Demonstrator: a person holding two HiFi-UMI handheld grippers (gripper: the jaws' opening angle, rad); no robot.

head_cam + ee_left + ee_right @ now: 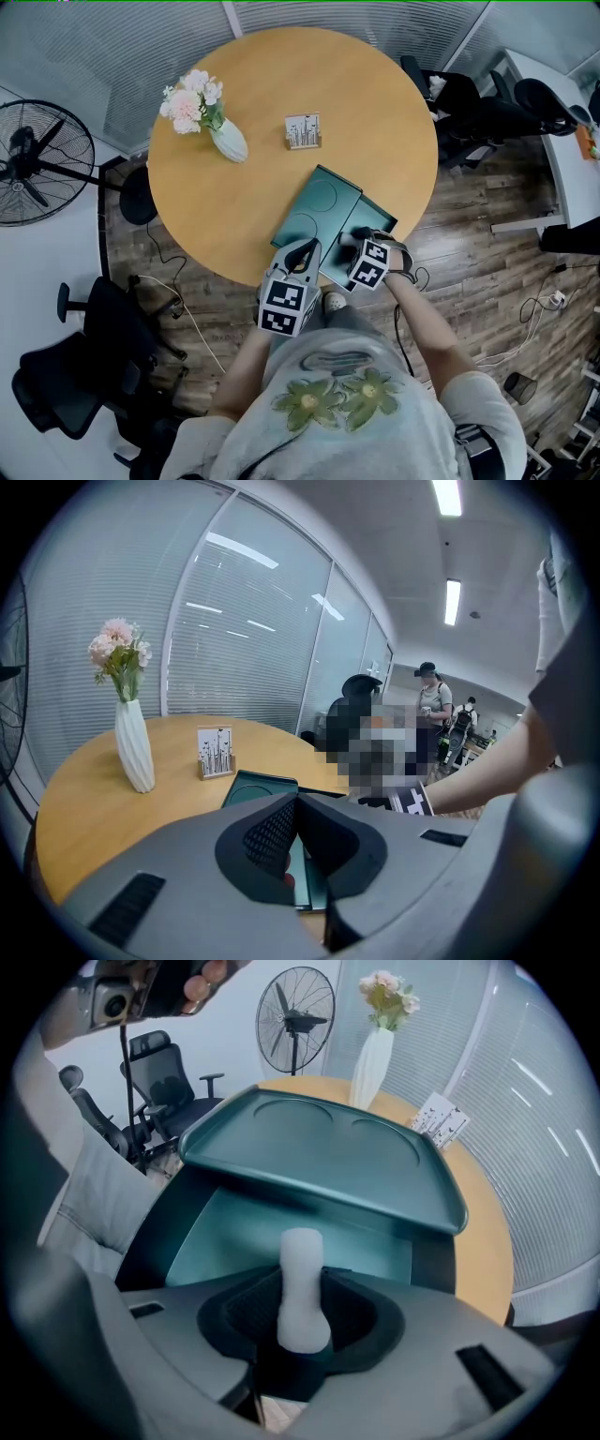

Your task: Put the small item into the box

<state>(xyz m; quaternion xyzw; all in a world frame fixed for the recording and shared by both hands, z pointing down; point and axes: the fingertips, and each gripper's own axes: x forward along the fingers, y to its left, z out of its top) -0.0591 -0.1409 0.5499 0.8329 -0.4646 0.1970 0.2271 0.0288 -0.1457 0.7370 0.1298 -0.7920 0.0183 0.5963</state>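
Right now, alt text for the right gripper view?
The right gripper pinches a small white item over the open teal box, its lid just beyond. Behind stand a white vase of flowers on the table and a fan.

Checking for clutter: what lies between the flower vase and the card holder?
Only bare tabletop between flower vase and card holder, head view.
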